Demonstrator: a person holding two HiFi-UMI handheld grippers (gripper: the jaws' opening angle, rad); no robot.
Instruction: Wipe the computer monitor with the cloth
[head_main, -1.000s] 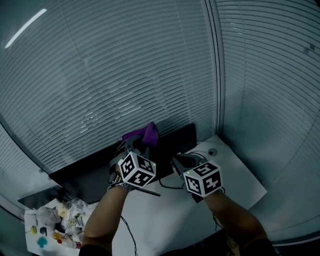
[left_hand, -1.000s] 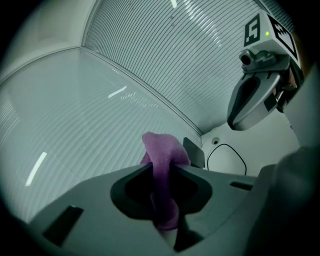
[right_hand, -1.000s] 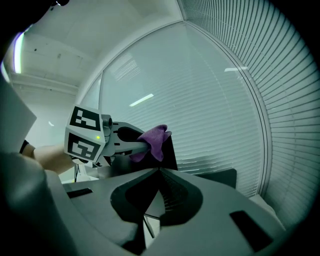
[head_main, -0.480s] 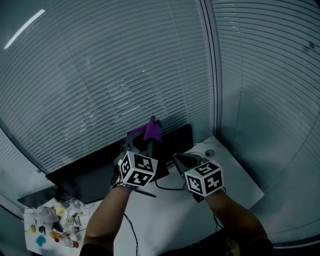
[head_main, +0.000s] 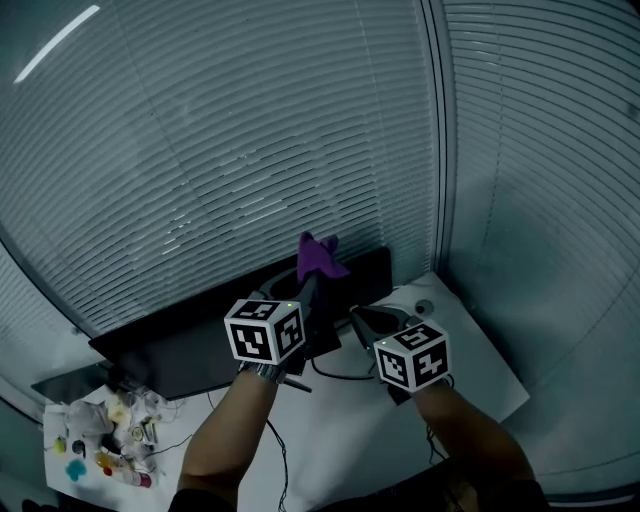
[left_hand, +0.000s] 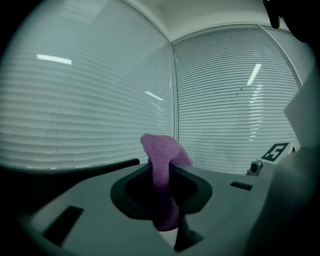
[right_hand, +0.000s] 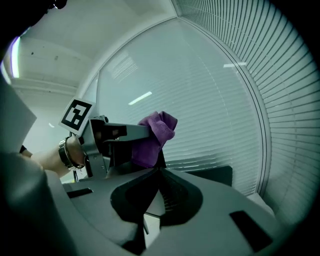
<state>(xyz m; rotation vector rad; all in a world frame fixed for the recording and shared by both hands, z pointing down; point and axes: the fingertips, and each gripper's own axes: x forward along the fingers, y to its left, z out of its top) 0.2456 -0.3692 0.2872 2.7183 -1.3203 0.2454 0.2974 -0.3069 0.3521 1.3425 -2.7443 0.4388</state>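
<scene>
1. Our left gripper (head_main: 312, 284) is clamped on the purple cloth (head_main: 319, 256) — the fabric runs down between the jaws and bunches out above their tips.
2. We see the cloth raised over the top edge of the black monitor (head_main: 180, 350), toward its right end; we cannot tell whether it touches the screen.
3. Our right gripper (right_hand: 159, 169) has its jaws brought together with nothing between them — it hangs just right of the left one, above the white desk (head_main: 480, 365).
4. Slatted blinds (head_main: 250, 150) fill the background behind the monitor, and a small clutter of bits (head_main: 105, 440) lies to the monitor's left.
</scene>
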